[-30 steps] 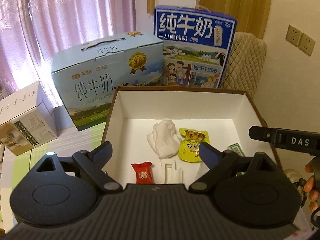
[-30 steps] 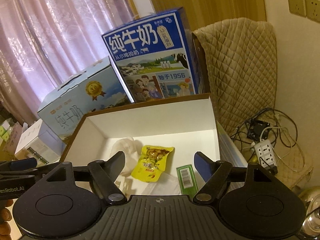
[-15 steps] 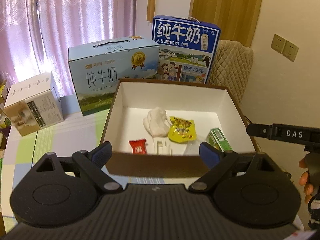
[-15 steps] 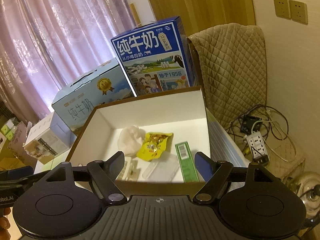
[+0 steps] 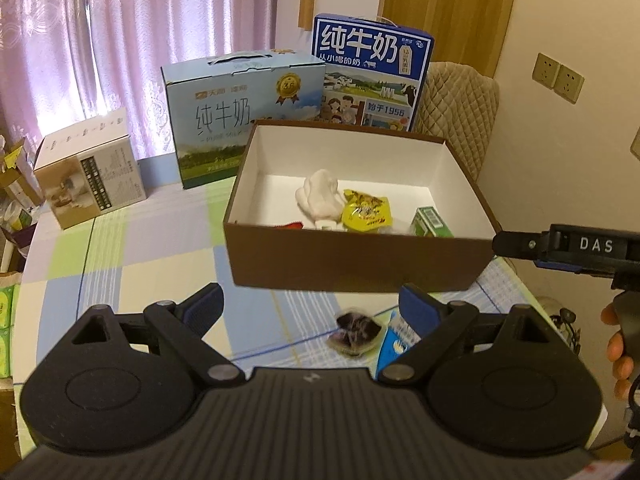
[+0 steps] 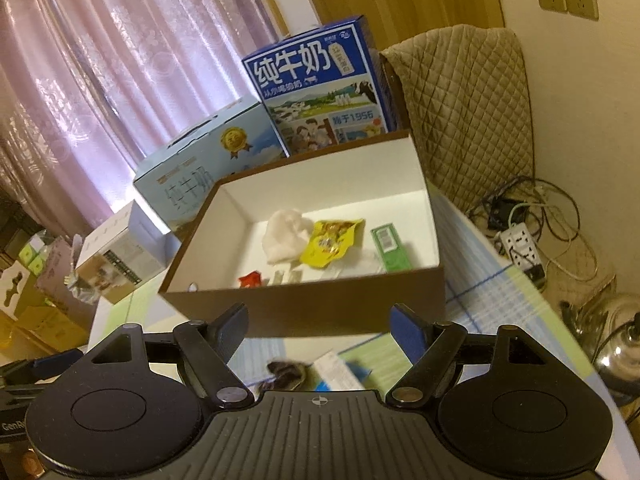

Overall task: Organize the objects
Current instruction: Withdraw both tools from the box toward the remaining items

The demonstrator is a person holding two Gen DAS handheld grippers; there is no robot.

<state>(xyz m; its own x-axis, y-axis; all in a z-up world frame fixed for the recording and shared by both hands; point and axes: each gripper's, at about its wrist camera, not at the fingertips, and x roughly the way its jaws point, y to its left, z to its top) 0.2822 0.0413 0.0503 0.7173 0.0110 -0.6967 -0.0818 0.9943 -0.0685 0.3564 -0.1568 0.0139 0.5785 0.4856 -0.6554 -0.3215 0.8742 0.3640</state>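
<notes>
Left gripper [image 5: 310, 306] wide open and empty at frame bottom, dark snack packet [image 5: 354, 332] and blue-white packet [image 5: 394, 338] on the checked tablecloth [image 5: 120, 264] between its jaws. Right gripper [image 6: 320, 320] also open, holding nothing. Brown box [image 5: 356, 260] sits mid-frame beyond both, holding white cloth [image 5: 320, 196], yellow packet [image 5: 366, 214], green carton [image 5: 432, 222]; milk cartons [image 5: 244, 112] behind it.

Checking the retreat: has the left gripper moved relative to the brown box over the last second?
Yes. The left gripper backed away: the brown box now lies wholly beyond its fingertips.
</notes>
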